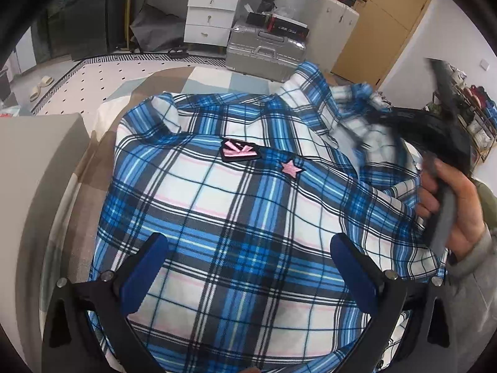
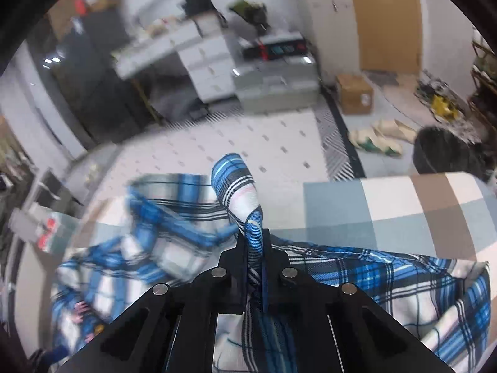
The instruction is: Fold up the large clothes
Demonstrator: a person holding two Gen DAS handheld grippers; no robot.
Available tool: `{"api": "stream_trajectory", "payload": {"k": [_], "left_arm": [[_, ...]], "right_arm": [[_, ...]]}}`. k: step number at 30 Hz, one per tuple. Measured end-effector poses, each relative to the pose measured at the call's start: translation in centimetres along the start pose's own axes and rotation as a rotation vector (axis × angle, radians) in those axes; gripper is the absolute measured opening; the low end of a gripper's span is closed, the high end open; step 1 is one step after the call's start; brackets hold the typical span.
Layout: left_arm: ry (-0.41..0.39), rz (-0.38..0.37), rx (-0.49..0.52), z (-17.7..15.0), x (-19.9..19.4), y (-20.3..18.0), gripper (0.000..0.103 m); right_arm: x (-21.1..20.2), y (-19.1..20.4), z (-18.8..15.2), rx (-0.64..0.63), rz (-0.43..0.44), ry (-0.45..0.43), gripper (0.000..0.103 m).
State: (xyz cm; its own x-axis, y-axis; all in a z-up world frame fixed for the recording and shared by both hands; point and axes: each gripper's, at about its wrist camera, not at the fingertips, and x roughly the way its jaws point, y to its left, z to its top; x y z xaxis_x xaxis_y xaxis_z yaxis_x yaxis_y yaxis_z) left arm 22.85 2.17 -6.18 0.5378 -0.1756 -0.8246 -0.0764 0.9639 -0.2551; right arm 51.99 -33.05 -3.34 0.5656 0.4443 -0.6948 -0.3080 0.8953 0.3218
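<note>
A blue, white and black plaid shirt (image 1: 236, 205) with a pink patch and a pink star lies spread on the checked bed cover (image 1: 214, 76). My left gripper (image 1: 248, 245) is open just above the shirt's lower part, one blue finger on each side, holding nothing. My right gripper (image 2: 254, 248) is shut on a bunched fold of the plaid shirt (image 2: 239, 192), which sticks up between the jaws. In the left wrist view the right gripper (image 1: 441, 143) is at the shirt's right side, blurred, held by a hand.
A grey padded edge (image 1: 40, 155) borders the bed on the left. Beyond the bed are a dotted rug (image 1: 102, 74), a silver suitcase (image 1: 264, 56), a white drawer unit (image 1: 211, 15) and a wooden door (image 1: 382, 21). A cardboard box (image 2: 355, 93) sits on the floor.
</note>
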Motion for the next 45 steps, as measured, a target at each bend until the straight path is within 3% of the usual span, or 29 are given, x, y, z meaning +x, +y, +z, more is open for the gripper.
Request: {"api": "stream_trajectory", "payload": {"k": [8, 15, 19, 21, 23, 25, 28, 31, 38, 41, 44, 45], "left_arm": [[0.000, 0.009, -0.059, 0.0, 0.1, 0.4, 0.102], [0.043, 0.157, 0.014, -1.8, 1.5, -0.5, 0.102], [0.002, 0.039, -0.105, -2.5, -1.1, 0.9, 0.102], [-0.013, 0.025, -0.148, -2.9, -1.9, 1.7, 0.102], [0.008, 0.041, -0.139, -3.4, -2.2, 1.4, 0.102], [0.017, -0.001, -0.111, -4.0, -2.6, 0.3, 0.102], [0.018, -0.009, -0.076, -4.3, -2.7, -1.1, 0.102], [0.011, -0.006, -0.068, -3.6, -2.6, -1.4, 0.102], [-0.105, -0.135, -0.120, 3.1, -3.9, -2.5, 0.102], [-0.073, -0.189, -0.095, 5.6, -2.4, -5.1, 0.101], [-0.018, -0.182, -0.051, 6.7, -0.5, -7.4, 0.101], [0.001, -0.155, -0.033, 6.8, 0.3, -8.0, 0.091]], "right_arm": [[-9.7, 1.3, -1.2, -0.100, 0.213, -0.110, 0.005], [-17.6, 2.4, -5.5, -0.190, 0.345, -0.192, 0.005], [-21.3, 3.2, -10.6, -0.289, 0.357, -0.203, 0.005], [-22.4, 3.5, -13.1, -0.335, 0.334, -0.206, 0.005], [-22.3, 3.2, -13.7, -0.330, 0.296, -0.194, 0.005], [-21.6, 2.6, -12.7, -0.277, 0.248, -0.186, 0.005], [-19.5, 0.9, -9.1, -0.128, 0.188, -0.177, 0.006], [-17.4, 0.5, -5.5, -0.068, 0.154, -0.174, 0.006], [-16.5, 1.8, -4.9, -0.124, 0.171, -0.159, 0.006], [-16.6, 1.9, -5.9, -0.149, 0.177, -0.148, 0.006], [-16.7, 1.6, -6.1, -0.156, 0.184, -0.145, 0.006], [-16.7, 1.5, -6.2, -0.159, 0.190, -0.146, 0.006]]}}
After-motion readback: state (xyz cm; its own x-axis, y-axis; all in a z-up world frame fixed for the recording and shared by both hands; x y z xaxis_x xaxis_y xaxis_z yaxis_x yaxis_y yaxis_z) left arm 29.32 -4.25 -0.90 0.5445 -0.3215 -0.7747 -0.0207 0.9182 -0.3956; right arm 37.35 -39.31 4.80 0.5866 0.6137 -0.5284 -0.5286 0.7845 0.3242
